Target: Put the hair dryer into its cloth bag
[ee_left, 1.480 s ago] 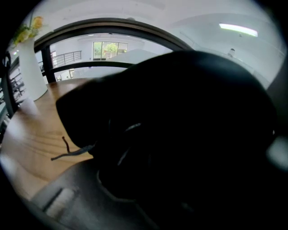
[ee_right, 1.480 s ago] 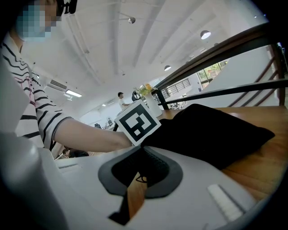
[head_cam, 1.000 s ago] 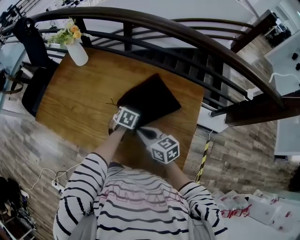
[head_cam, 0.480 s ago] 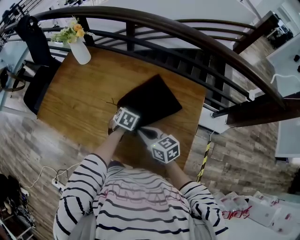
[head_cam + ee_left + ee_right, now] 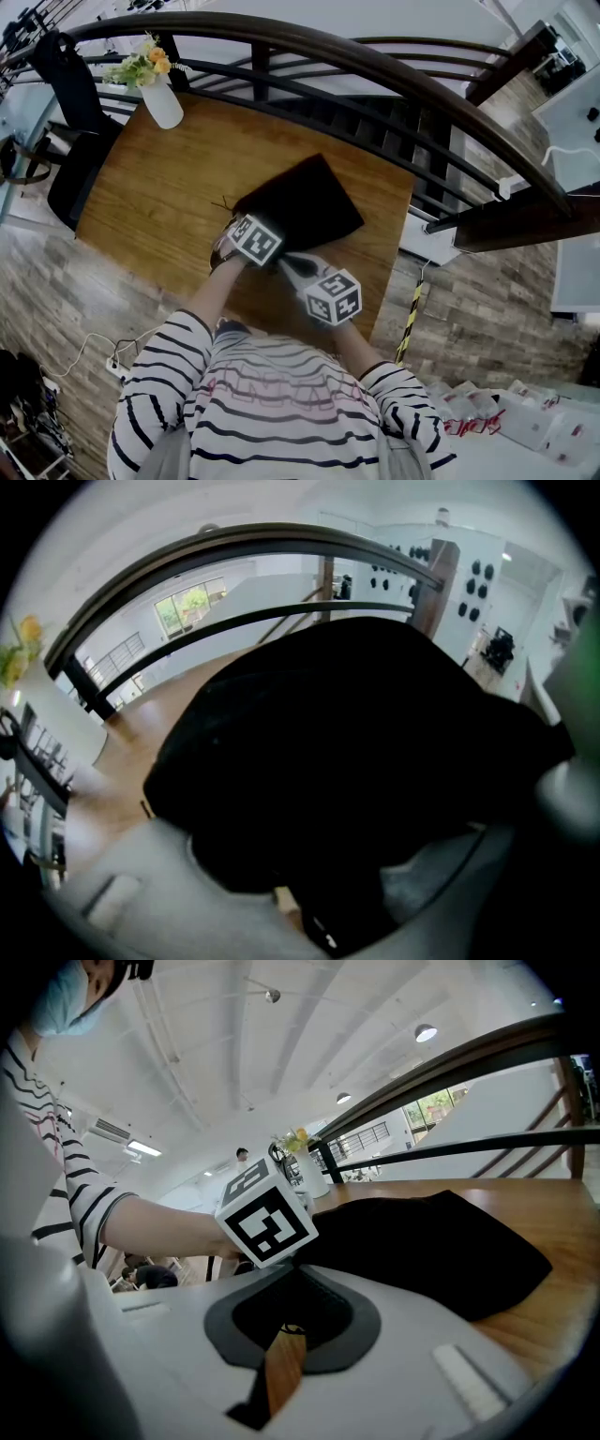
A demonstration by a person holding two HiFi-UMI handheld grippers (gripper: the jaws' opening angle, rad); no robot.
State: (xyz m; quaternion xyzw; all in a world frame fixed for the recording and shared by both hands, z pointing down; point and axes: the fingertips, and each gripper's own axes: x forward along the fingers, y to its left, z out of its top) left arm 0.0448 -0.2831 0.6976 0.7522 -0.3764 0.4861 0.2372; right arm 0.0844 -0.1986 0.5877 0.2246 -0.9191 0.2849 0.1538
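A black cloth bag (image 5: 302, 199) lies bulging on the wooden table (image 5: 159, 187); no hair dryer shows in any view. My left gripper (image 5: 247, 225) points steeply down at the bag's near left corner. Its jaws are opening, and the black bag (image 5: 356, 733) fills the space between them in the left gripper view. The right gripper (image 5: 287, 266) reaches in low from the near side, shut on the bag's near edge. In the right gripper view the bag (image 5: 441, 1241) spreads beyond my right gripper (image 5: 298, 1283), with the left gripper's marker cube (image 5: 266, 1213) just above it.
A white vase of flowers (image 5: 159, 101) stands at the table's far left corner. A dark curved railing (image 5: 375, 70) runs behind the table. A black chair (image 5: 70, 150) stands at the left, and a power strip (image 5: 117, 371) lies on the floor.
My left gripper has rolled on the spot, so its marker cube now shows a different tilt. The right gripper and the bag have stayed where they were.
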